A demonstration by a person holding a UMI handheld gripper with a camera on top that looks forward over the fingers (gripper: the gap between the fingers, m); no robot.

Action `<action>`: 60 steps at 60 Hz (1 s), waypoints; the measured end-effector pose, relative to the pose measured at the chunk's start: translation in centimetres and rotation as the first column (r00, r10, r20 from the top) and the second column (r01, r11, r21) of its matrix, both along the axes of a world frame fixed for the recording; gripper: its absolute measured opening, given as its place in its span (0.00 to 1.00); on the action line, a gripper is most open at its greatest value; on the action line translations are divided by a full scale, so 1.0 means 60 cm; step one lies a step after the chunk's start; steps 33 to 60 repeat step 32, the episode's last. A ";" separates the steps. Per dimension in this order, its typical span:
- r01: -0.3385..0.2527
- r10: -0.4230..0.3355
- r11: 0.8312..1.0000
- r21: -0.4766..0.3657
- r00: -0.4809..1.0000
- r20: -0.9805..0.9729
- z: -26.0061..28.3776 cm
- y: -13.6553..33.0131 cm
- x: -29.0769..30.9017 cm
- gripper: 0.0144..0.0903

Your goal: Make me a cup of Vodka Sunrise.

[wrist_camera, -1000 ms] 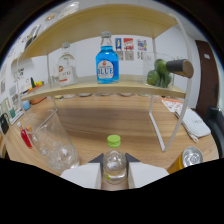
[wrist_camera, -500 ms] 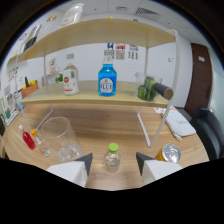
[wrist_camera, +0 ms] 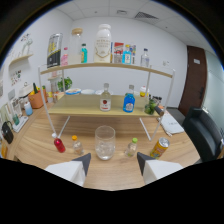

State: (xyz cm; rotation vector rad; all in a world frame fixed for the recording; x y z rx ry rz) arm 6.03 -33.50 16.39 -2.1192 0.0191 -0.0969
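My hand-held gripper hangs above the worktop with its fingers spread and nothing between them. Just ahead of them stands the glass, upright and, as far as I can tell, without drink in it. To its left sit a small orange-capped bottle and a red bottle; to its right a green-capped bottle and a yellow can. Beyond, on the lower shelf, stand a clear bottle with a red label, which I take for the vodka, and a blue bottle.

I judge nothing is poured yet, so the step in hand is fetching the vodka. I would go over the glass, not through it, and come at the clear bottle level, low on its body beneath the label, fingers wide. The blue bottle stands near, so I would keep my right finger off it and mind the shelf board above when lifting out.
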 end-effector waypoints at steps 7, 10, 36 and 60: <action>-0.001 0.001 1.000 0.006 1.000 -0.001 0.006 -0.009 -0.027 0.94; -0.005 0.005 1.000 0.005 1.000 0.001 0.008 -0.013 -0.035 0.94; 0.016 -0.016 1.000 0.012 1.000 0.005 0.015 -0.022 -0.038 0.95; 0.016 -0.016 1.000 0.012 1.000 0.005 0.015 -0.022 -0.038 0.95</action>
